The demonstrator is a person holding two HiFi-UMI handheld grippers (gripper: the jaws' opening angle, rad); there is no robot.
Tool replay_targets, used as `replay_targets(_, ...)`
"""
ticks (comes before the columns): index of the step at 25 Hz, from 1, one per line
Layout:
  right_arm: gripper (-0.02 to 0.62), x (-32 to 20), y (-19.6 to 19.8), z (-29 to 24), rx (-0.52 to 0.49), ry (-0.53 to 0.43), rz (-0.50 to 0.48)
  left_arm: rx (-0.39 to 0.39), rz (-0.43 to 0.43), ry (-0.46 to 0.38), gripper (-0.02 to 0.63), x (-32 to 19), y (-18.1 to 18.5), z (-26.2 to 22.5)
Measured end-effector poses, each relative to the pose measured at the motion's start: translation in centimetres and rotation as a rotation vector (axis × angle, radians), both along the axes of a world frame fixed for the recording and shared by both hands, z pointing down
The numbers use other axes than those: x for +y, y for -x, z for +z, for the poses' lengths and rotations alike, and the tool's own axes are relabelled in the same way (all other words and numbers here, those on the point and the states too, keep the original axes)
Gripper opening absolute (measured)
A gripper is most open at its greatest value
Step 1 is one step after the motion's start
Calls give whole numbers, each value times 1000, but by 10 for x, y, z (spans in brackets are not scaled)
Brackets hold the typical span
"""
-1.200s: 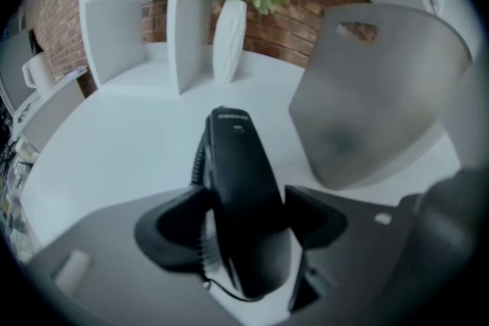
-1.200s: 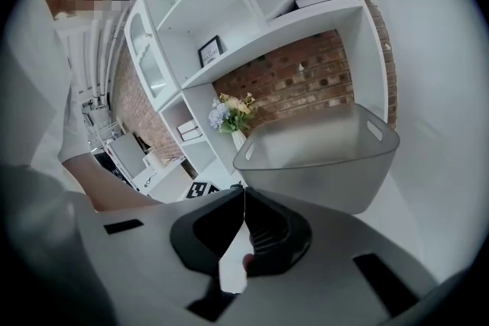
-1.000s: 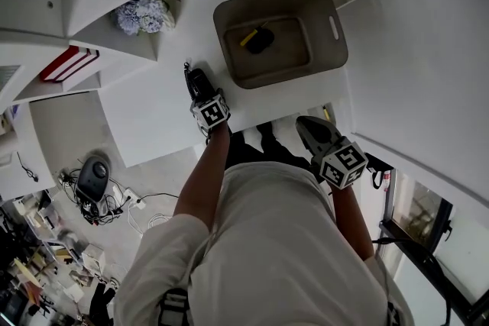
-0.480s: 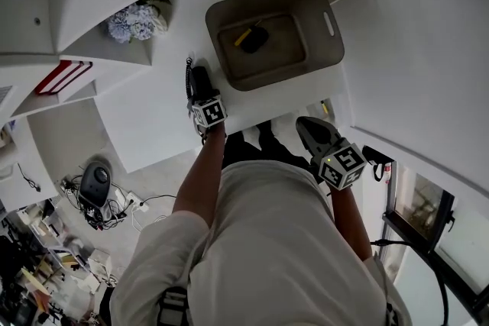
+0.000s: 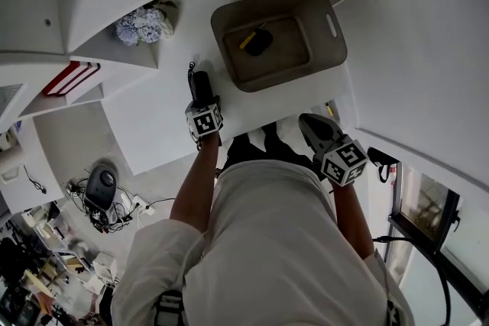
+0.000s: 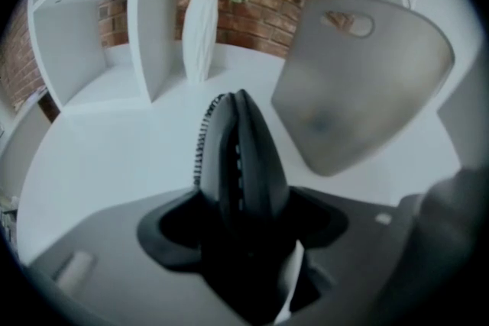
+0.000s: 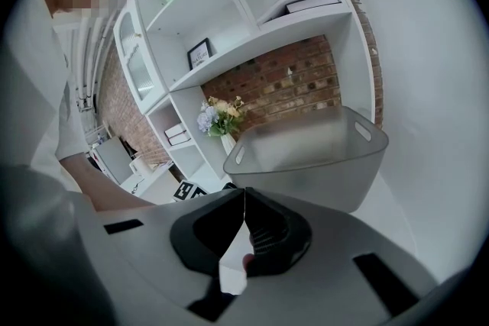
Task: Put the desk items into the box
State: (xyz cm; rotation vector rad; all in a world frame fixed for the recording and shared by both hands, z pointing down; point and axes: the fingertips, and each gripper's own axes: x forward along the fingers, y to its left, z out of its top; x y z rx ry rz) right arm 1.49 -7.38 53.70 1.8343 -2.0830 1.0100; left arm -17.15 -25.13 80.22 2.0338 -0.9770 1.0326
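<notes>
White bench (image 5: 153,126), curved, set against white shelving. A vase of flowers (image 5: 145,20) stands at the far left and red books (image 5: 69,76) lie on a lower shelf.

Item 1: box (image 5: 330,50), grey-beige, open-topped, with a handle slot in its right wall. It stands at the far right of the bench, where both arms can reach it. We count 1 yellow-and-black item (image 5: 256,40) on its floor and judge the task partly done.

Item 2: left tongs (image 5: 200,79), low over the bench just left of the box, tips pointing far. The jaws are drawn together to a point. A thin dark coiled piece (image 6: 205,141) runs along the left jaw. We cannot tell whether it is pinched there or only lies alongside. If it is a desk item, we judge its next place to be up and right, over the box rim.

Item 3: right tongs (image 5: 309,124), held off the near edge of the bench close to the body, jaws closed with nothing between them. We take them to be parked clear of the left arm's path.
</notes>
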Motion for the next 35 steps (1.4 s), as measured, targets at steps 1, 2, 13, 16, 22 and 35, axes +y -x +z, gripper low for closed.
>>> replay_targets(1, 2, -1, 1, 0, 1, -1, -1, 11, 4, 2, 331, -1, 1, -2)
replay_targets(2, 2, -2, 3, 0, 2, -2, -2, 23, 8, 4, 331, -1, 1, -5)
replay_targets(13, 2, -13, 20, -6, 3, -48, -1, 188, -3, -6, 331, -8, 0, -57)
replay_targets(16, 2, -16, 18, -6, -12, -61, -1, 231, -10, -13, 331, -8, 2, -77)
replay_targets(22, 2, -26, 8, -3, -30, -88, -38, 328, -42, -23, 331, -6, 9, -121)
replay_targets(35, 2, -47, -22, -4, -69, -97, -150, 469, -15, -74, 331, 9, -33, -215)
